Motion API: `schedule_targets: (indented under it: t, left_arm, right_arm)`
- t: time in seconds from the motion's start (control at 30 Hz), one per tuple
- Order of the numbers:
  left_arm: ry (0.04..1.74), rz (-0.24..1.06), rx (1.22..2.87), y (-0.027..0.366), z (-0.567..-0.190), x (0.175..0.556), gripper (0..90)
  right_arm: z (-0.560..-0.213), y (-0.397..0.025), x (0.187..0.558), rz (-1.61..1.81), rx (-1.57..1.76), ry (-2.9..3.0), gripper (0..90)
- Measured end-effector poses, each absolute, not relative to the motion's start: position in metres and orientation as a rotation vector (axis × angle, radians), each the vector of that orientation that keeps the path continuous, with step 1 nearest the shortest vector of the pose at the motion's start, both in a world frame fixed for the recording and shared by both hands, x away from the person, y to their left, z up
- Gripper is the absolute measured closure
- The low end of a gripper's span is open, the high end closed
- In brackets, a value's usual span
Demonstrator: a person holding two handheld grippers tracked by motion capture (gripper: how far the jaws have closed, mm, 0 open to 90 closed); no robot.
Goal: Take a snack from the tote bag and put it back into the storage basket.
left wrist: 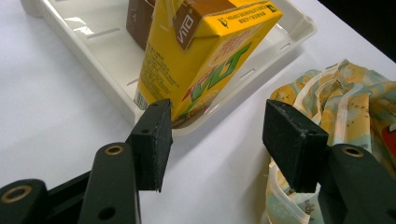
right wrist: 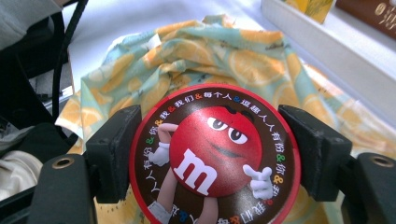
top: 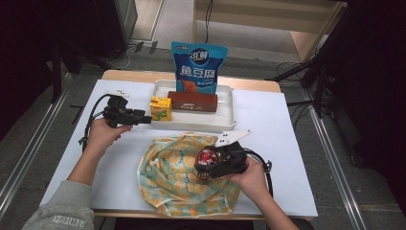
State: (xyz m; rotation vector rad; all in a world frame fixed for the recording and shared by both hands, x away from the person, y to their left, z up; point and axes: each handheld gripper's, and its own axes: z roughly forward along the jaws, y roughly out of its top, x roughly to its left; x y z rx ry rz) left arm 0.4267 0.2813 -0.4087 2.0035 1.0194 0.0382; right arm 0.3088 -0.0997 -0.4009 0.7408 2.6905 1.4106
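Observation:
A yellow juice carton (top: 161, 108) stands at the left end of the white tray (top: 225, 122). My left gripper (top: 145, 118) is open just left of it; in the left gripper view the carton (left wrist: 201, 56) sits beyond the parted pads (left wrist: 154, 140), near the left one. My right gripper (top: 207, 165) is shut on a round red M&M tin (top: 207, 157) above the orange-patterned cloth bag (top: 177, 179). The tin (right wrist: 212, 156) is clamped at its rim between both pads, lid facing the camera.
A blue snack bag (top: 197, 67) stands at the tray's back, with a brown box (top: 193, 102) lying in front of it. The white table (top: 282, 143) has bare surface on both sides of the cloth bag. Dark stands and cables surround the table.

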Motion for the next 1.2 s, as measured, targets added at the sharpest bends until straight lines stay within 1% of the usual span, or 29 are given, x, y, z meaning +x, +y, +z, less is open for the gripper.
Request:
schedule_targets:
  t: [0.27,0.7,1.2]
  left_arm:
    - [1.021,0.039,2.001,0.281,-0.408,0.427,43.0]
    - [1.012,0.032,1.999,0.281,-0.408,0.426,42.6]
    - [0.988,0.040,2.003,0.280,-0.406,0.425,42.3]
  right_arm:
    - [-0.385,-0.102,0.311,1.409,0.746,2.686,26.3]
    - [-0.364,-0.101,0.327,1.413,0.743,2.668,26.4]
    - [-0.348,-0.101,0.349,1.405,0.770,2.617,26.4]
